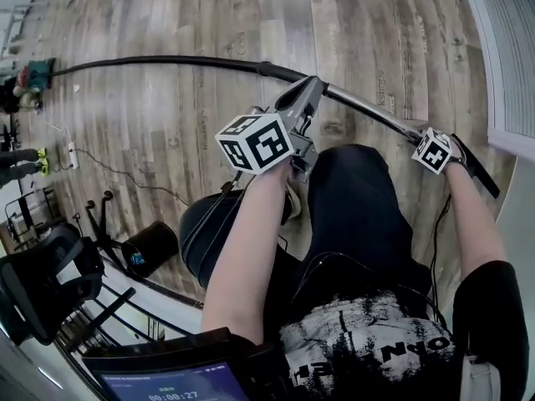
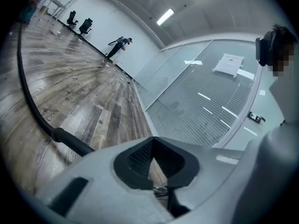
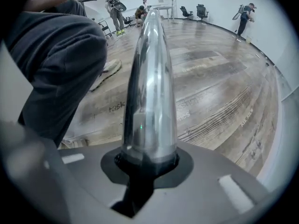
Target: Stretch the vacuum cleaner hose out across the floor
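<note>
Now: right gripper [image 3: 147, 164] clamped on shiny chrome wand tube [image 3: 149, 87], pointing steeply down. Left gripper [image 2: 159, 169] fully closed, nothing visible between jaws, near level beside grey handle [image 1: 297, 98]. Long black flexible hose [image 1: 167, 61] lies nearly straight across wood-plank floor [image 1: 209, 15]. Probably only wand end left to lower.

Head view: ur right gripper [image 1: 439, 153] sits under its own marker cube, so where it grabs the metal tube [image 1: 368, 107] is hidden. Hose [image 1: 167, 61] ends at a teal thing [image 1: 35, 75] by the left edge, too small to ID. Left gripper view: hose slips behind ur left gripper [image 2: 156, 162], rest covered. Ppl [image 3: 245, 13] far off in the right gripper view = tiny, can't tell what they hold. Screen [image 1: 167, 383] is cut by the bottom edge.
</note>
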The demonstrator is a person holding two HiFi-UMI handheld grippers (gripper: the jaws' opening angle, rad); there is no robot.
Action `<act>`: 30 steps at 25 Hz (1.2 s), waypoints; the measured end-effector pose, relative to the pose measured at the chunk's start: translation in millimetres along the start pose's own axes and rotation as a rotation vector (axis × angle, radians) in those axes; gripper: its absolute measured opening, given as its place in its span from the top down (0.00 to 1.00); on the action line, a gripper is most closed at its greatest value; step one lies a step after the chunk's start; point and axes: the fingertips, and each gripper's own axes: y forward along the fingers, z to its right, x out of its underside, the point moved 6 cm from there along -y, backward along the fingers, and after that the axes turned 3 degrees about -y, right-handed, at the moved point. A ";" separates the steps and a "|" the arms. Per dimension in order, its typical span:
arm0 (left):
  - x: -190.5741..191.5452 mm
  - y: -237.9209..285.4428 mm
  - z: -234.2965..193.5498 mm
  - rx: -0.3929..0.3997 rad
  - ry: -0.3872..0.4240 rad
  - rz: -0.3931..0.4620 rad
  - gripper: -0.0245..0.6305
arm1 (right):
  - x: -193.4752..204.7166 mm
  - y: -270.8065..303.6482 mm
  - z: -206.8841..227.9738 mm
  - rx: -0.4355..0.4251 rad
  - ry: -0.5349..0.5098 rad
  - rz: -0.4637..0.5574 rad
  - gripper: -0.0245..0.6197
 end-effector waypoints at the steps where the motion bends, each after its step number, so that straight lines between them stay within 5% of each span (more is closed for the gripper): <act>1: 8.8 0.1 1.7 -0.009 0.007 -0.001 0.96 | 6.2 7.8 -0.3 -0.004 0.009 0.010 0.86; 8: 50.3 -18.9 0.5 -0.097 -0.026 0.009 0.96 | 21.7 46.1 -3.1 -0.008 0.016 0.036 0.86; 18: 54.3 -30.4 -8.2 -0.146 -0.064 0.071 0.96 | 24.4 58.1 5.8 0.039 0.048 0.056 0.79; 30: 59.2 -6.8 1.9 -0.101 -0.018 0.016 0.96 | 32.4 32.9 -3.3 0.094 0.052 0.066 0.70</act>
